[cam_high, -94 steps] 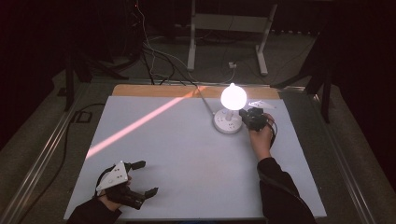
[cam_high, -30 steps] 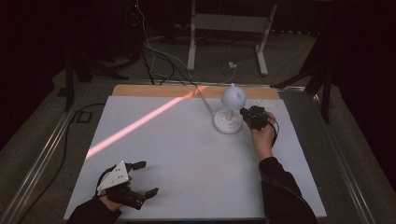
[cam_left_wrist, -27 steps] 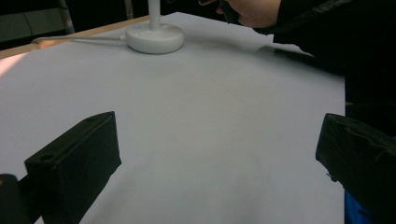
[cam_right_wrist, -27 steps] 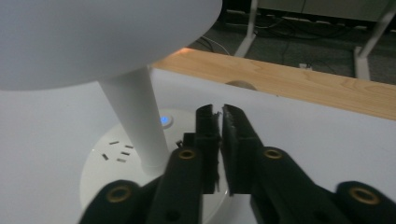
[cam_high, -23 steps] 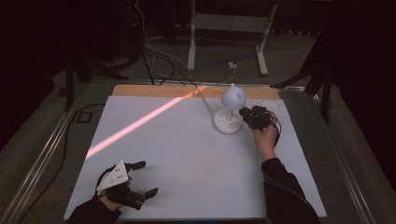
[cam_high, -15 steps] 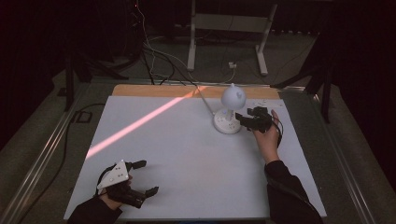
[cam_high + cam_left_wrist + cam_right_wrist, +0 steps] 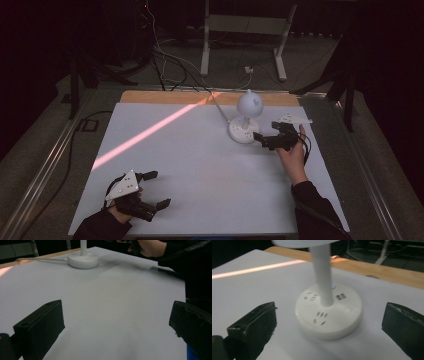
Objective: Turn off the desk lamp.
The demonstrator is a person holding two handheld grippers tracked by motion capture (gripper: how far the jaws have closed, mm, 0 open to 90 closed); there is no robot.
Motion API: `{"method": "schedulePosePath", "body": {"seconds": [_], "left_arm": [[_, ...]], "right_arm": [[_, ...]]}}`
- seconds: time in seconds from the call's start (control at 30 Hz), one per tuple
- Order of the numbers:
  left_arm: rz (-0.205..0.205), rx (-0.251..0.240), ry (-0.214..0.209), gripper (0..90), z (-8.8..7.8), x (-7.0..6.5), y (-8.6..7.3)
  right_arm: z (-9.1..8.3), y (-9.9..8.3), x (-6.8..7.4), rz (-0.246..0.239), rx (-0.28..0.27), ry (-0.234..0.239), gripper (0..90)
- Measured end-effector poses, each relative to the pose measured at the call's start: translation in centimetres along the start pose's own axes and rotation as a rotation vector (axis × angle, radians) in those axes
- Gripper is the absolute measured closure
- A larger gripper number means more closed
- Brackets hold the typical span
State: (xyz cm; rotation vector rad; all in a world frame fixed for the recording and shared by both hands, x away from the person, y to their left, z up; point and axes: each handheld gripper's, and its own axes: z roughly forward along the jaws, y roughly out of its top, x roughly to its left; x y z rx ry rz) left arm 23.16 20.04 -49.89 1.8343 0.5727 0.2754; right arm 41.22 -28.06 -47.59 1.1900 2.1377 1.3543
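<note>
- Judging progress from the lamp [image 7: 246, 117]: its globe is dark, so I take the switching-off as done, or else the switching-on as not yet made; I cannot tell which
- Lamp stands at the far right of the table [image 7: 200, 165], its round base [image 7: 329, 313] flat on the white top, cord running off toward the wooden back edge
- My right gripper [image 7: 265, 139] sits just beside the base, jaws spread wide and gripping nothing; in the right gripper view the base lies between and beyond the two jaws, not touched by either
- What is left, I judge, is either a press on the base or a pull-away
- Right forearm reaches forward from the near right corner, hand tilted toward the lamp
- My left gripper [image 7: 152, 190] rests low at the near left corner, well apart from the lamp, jaws parted and empty
</note>
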Motion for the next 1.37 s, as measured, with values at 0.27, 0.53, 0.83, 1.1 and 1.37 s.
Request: {"method": "schedulePosePath", "body": {"seconds": [0.27, 0.53, 0.83, 1.1, 1.37], "left_arm": [[0.011, -0.011, 0.007, 0.4, -0.7, -0.6, 0.0], [0.006, -0.006, 0.003, 0.5, -0.4, -0.4, 0.0], [0.010, -0.010, 0.002, 0.5, -0.5, -0.5, 0.0], [0.014, -0.003, 0.007, 0.5, -0.5, -0.5, 0.0], [0.014, -0.005, 0.006, 0.5, -0.3, -0.4, 0.0]], "right_arm": [[-1.4, -1.2, 1.4, -0.030, 0.042, -0.011, 0.0], [-3.4, -3.3, 2.8, -0.022, 0.070, 0.010, 0.0], [-5.4, -5.8, 4.7, -0.064, 0.117, 0.026, 0.0], [-7.5, -7.5, 5.7, -0.038, 0.096, 0.044, 0.0], [-8.4, -8.5, 6.0, -0.031, 0.106, 0.042, 0.0]]}}
